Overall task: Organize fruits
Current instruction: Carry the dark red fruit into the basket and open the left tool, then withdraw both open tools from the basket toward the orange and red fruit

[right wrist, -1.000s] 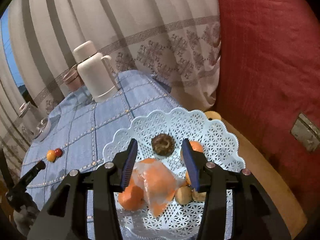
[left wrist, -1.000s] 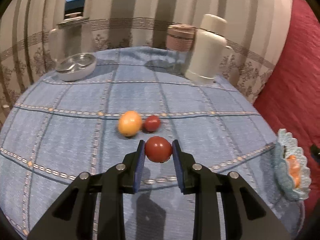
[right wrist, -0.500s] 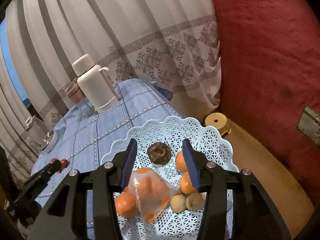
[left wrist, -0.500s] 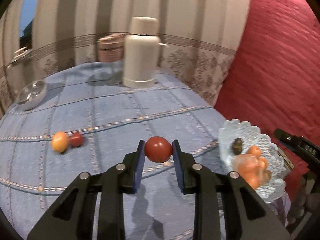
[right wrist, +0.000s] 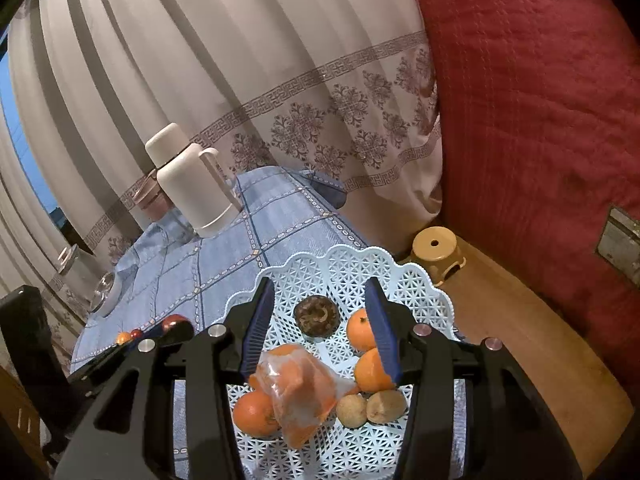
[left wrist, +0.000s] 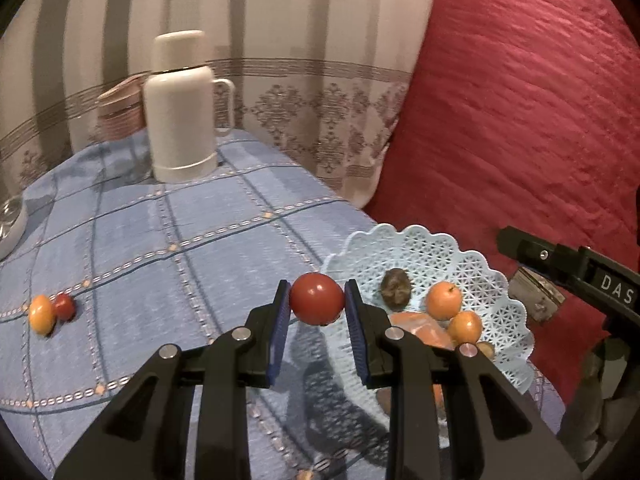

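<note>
My left gripper (left wrist: 317,312) is shut on a red tomato (left wrist: 317,298) and holds it above the table, just left of the pale blue lattice basket (left wrist: 448,252). The basket (right wrist: 344,268) holds oranges (right wrist: 362,334), a bagged orange (right wrist: 298,384), a dark brown fruit (right wrist: 316,316) and two small tan fruits (right wrist: 368,408). My right gripper (right wrist: 320,330) is open and empty, hovering over the basket. A yellow-orange fruit (left wrist: 41,314) and a small red fruit (left wrist: 64,306) lie together on the blue cloth at the left.
A white thermos (left wrist: 180,108) and a pink lidded container (left wrist: 120,110) stand at the table's back. A metal bowl (left wrist: 10,222) sits at the left edge. A red quilted wall (left wrist: 520,100) is on the right. A small yellow stool (right wrist: 436,250) stands on the floor.
My left gripper has swung right with the tomato, from beside the two fruits to the basket's left edge. My right gripper has risen slightly over the basket, still open.
</note>
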A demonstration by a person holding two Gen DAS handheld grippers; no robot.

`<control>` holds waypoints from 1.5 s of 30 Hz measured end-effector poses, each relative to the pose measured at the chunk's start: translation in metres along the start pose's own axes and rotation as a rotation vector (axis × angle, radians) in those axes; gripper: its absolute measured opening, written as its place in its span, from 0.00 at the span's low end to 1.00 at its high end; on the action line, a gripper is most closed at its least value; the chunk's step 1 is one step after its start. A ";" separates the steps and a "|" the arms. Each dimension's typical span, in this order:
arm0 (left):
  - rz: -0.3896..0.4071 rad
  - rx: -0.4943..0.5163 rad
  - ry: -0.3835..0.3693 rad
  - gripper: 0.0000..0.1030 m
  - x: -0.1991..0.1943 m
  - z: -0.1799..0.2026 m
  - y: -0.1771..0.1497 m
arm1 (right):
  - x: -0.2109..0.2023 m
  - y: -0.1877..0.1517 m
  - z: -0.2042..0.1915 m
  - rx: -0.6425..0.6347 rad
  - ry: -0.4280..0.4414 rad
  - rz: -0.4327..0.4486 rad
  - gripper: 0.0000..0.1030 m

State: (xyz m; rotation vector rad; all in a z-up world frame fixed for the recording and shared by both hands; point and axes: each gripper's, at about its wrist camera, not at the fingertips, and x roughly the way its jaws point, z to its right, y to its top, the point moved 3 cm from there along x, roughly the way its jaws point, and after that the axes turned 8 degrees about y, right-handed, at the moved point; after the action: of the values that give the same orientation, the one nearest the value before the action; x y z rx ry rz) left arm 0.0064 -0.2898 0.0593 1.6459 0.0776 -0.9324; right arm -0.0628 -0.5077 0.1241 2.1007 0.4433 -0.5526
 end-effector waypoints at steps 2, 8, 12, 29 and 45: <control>-0.008 0.012 -0.013 0.27 0.005 0.006 0.000 | 0.000 0.001 0.002 0.008 -0.001 -0.001 0.47; -0.046 0.038 -0.050 0.30 0.020 0.020 -0.007 | 0.000 0.002 0.005 0.017 -0.005 -0.002 0.47; -0.057 0.028 -0.069 0.43 0.023 0.018 -0.011 | 0.000 0.002 0.008 0.028 -0.009 -0.003 0.47; -0.022 -0.062 -0.032 0.57 0.008 -0.021 -0.003 | 0.004 -0.002 0.004 0.019 -0.008 -0.014 0.47; -0.016 -0.141 0.076 0.80 -0.001 -0.065 -0.003 | 0.006 -0.011 -0.019 -0.028 0.043 -0.018 0.57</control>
State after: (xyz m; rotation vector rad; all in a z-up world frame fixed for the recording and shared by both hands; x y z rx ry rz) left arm 0.0381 -0.2328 0.0576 1.5517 0.2042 -0.8577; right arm -0.0590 -0.4849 0.1232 2.0870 0.4927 -0.5102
